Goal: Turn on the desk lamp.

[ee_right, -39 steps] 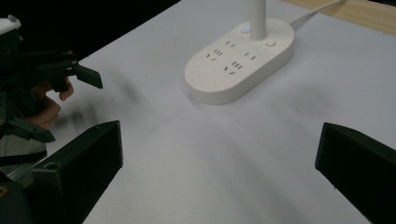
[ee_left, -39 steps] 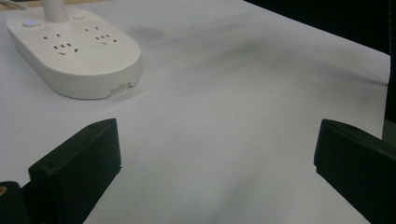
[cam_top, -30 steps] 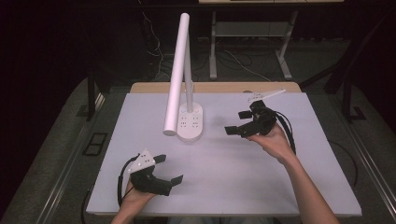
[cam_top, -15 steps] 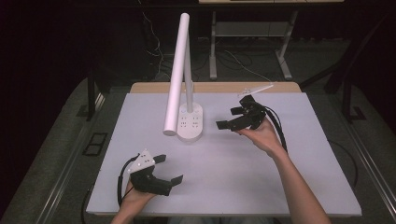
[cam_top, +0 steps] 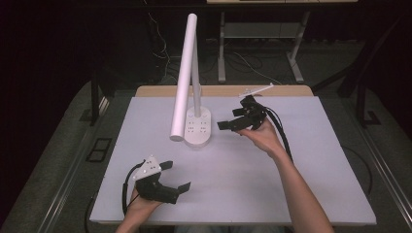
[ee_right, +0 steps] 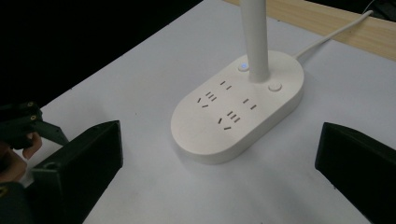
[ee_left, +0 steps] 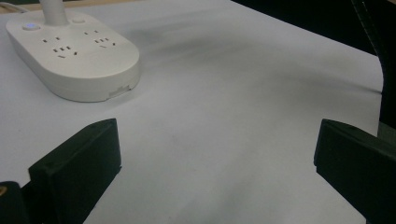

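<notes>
A white desk lamp stands on an oval base [cam_top: 199, 128] with sockets in its top, at the back middle of the white table [cam_top: 301, 179]. Its long tube head [cam_top: 183, 80] slants down to the left. My right gripper [cam_top: 230, 119] hovers open just right of the base, jaws pointing at it. In the right gripper view the base [ee_right: 238, 109], its post [ee_right: 254, 37] and two buttons lie ahead of the open right gripper [ee_right: 217, 172]. My left gripper [cam_top: 177, 175] rests open near the front left edge. The left gripper view has the base [ee_left: 74, 56] far ahead of the left gripper [ee_left: 215, 172].
A white cable [ee_right: 331, 32] runs from the lamp base back over the wooden table edge [ee_right: 327, 18]. A small white part [cam_top: 257, 90] lies at the back edge behind my right gripper. Dark floor, table legs and cables surround the table.
My right gripper has moved left and slightly forward, closing in on the lamp base. The left gripper has stayed where it was.
</notes>
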